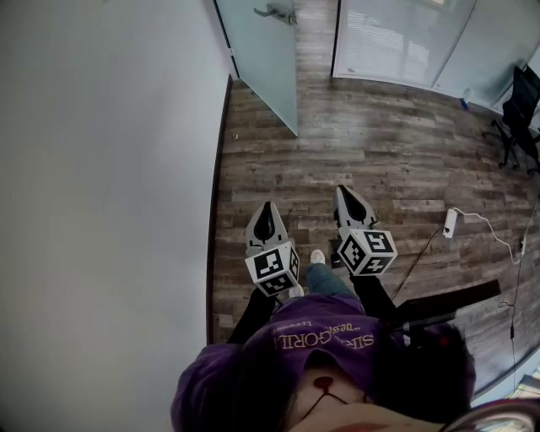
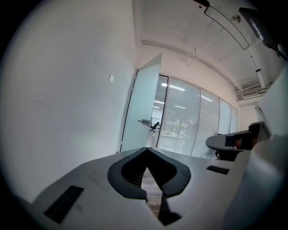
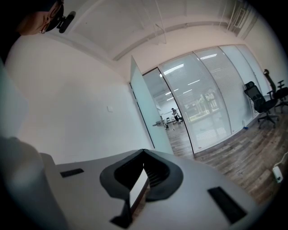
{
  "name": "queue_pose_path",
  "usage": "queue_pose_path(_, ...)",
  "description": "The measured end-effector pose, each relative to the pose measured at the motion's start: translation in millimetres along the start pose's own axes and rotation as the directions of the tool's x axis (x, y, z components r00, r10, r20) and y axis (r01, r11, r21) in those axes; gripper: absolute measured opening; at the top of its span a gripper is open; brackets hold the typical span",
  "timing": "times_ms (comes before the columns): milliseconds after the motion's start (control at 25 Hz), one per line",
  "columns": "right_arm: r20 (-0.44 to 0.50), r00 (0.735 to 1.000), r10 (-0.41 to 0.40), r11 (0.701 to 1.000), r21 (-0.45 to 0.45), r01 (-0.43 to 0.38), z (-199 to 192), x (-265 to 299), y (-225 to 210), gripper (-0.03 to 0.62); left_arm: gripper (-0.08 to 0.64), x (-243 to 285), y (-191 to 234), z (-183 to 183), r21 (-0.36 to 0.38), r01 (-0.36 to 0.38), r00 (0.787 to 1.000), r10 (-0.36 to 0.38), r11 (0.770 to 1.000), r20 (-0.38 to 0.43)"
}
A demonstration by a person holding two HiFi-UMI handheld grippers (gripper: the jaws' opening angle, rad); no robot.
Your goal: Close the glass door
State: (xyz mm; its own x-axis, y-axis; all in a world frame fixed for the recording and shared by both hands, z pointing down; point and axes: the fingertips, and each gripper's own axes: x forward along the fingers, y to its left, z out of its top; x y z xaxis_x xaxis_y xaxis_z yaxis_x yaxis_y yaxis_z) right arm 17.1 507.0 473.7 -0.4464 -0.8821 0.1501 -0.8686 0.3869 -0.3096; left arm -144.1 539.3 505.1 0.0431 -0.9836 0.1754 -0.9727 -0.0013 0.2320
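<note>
The frosted glass door point(image 1: 266, 59) stands swung open at the far end of the wooden floor, its metal handle point(image 1: 274, 11) at the top edge of the head view. My left gripper point(image 1: 268, 206) and right gripper point(image 1: 343, 190) are held side by side well short of it, both pointing toward it. Each one's jaws meet at the tip with nothing between them. In the left gripper view the door point(image 2: 141, 112) and its handle point(image 2: 145, 121) lie ahead beyond the shut left gripper point(image 2: 147, 150). The right gripper view shows the door point(image 3: 146, 110) past the shut right gripper point(image 3: 144, 152).
A white wall point(image 1: 101, 169) runs close along my left. A frosted glass partition point(image 1: 396, 38) fills the far right side. A black office chair point(image 1: 519, 114) stands at the right, and a white power strip point(image 1: 450, 222) with cables lies on the floor.
</note>
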Motion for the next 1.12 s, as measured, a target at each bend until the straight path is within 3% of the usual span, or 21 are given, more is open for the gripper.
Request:
queue_pose_path(480,0.011,0.998,0.062,0.998,-0.024,-0.062,50,74,-49,-0.015,0.000,89,-34,35,0.004,-0.012,0.999,0.012,1.000,0.040)
queue_pose_path(1120,-0.019,0.994,0.107,0.994,-0.022,-0.107,62,132,-84,-0.014,0.002,145,-40,36,-0.010,-0.084,0.995,0.084,0.996,0.047)
